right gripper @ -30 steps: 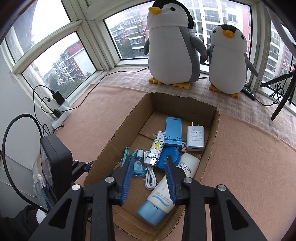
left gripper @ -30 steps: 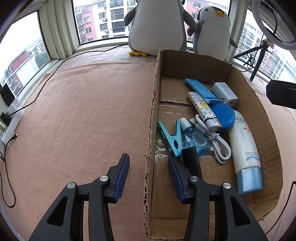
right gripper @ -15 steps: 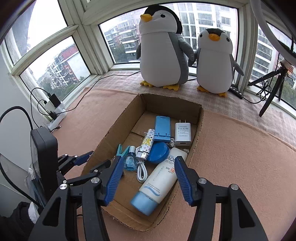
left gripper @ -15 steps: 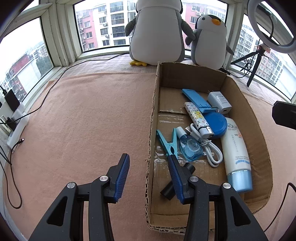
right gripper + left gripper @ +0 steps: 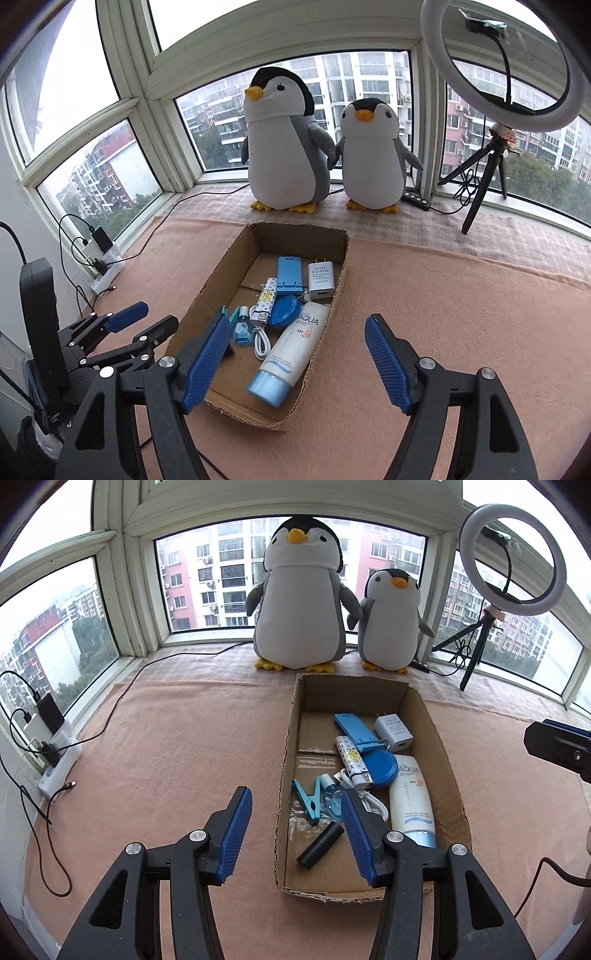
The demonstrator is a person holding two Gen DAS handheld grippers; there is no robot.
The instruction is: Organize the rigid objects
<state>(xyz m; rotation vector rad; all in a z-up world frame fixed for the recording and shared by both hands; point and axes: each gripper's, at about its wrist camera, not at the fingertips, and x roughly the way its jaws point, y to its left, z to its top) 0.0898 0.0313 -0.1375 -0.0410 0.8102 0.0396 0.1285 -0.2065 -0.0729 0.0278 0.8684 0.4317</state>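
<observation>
Blue-padded jaws of both the left gripper (image 5: 295, 834) and the right gripper (image 5: 295, 363) stand wide open and empty, held above the near end of the box (image 5: 448, 775). In the box a black tube (image 5: 319, 845) lies nearest, then a clip (image 5: 306, 803), small bottle (image 5: 242, 328), cable (image 5: 261, 343) and sunscreen (image 5: 295, 350), with a lighter (image 5: 351, 762), round case (image 5: 380, 770), stand (image 5: 356, 731) and charger (image 5: 393, 731) farther. Two penguins (image 5: 301, 602) sit on the far sill.

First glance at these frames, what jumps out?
Two plush penguins stand on the window ledge, directly behind an open cardboard box of small items, the white sunscreen tube the biggest. A ring light on a tripod stands at the right, and both grippers hang open and empty.
</observation>
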